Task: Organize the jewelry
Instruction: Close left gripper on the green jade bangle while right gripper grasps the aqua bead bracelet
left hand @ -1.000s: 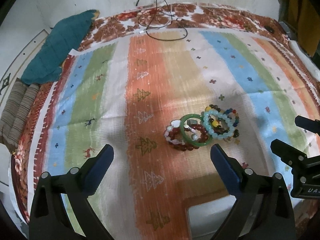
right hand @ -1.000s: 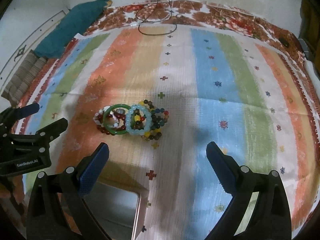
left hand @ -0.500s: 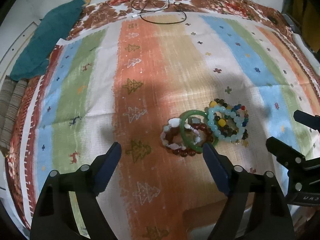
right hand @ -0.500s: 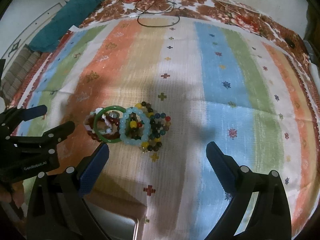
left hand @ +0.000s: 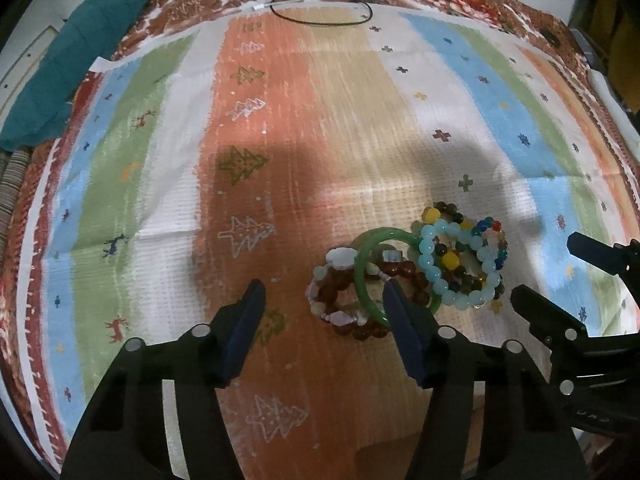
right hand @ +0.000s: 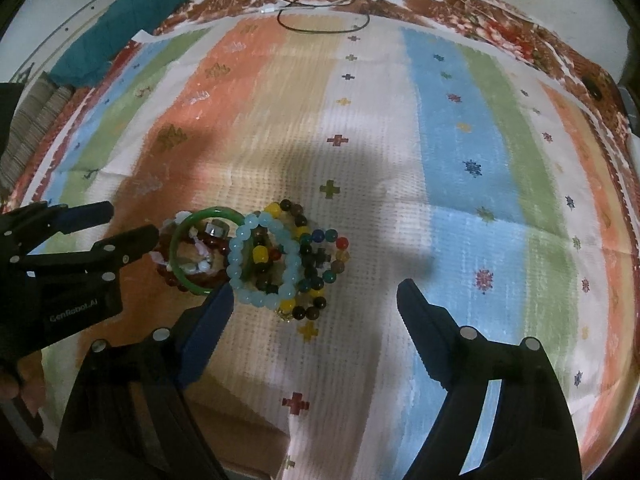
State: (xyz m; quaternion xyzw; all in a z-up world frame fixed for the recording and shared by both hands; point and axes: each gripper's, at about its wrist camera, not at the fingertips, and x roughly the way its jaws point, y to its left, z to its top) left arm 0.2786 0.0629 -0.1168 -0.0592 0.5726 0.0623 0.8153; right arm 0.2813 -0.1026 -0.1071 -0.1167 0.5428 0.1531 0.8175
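A pile of bracelets lies on the striped cloth: a green bangle (left hand: 362, 264) (right hand: 180, 240), a dark red and white bead bracelet (left hand: 340, 312) (right hand: 176, 276), a pale blue bead bracelet (left hand: 460, 264) (right hand: 266, 260) and a multicoloured bead bracelet (left hand: 492, 236) (right hand: 320, 256). My left gripper (left hand: 322, 294) is open, its right finger tip over the green bangle's near edge. My right gripper (right hand: 314, 296) is open, just short of the blue and multicoloured bracelets. Each gripper also shows in the other's view, the left gripper (right hand: 100, 236) and the right gripper (left hand: 552, 276).
The striped cloth (left hand: 280, 120) covers a flowered bedspread. A black cable (left hand: 320, 12) lies coiled at the far edge. A teal cloth (left hand: 72, 64) lies at the far left. A pale box corner (left hand: 400, 448) sits at the near edge.
Both grippers have moved forward and down toward the bracelet pile. The left jaws have narrowed somewhat. The bracelets have not moved.
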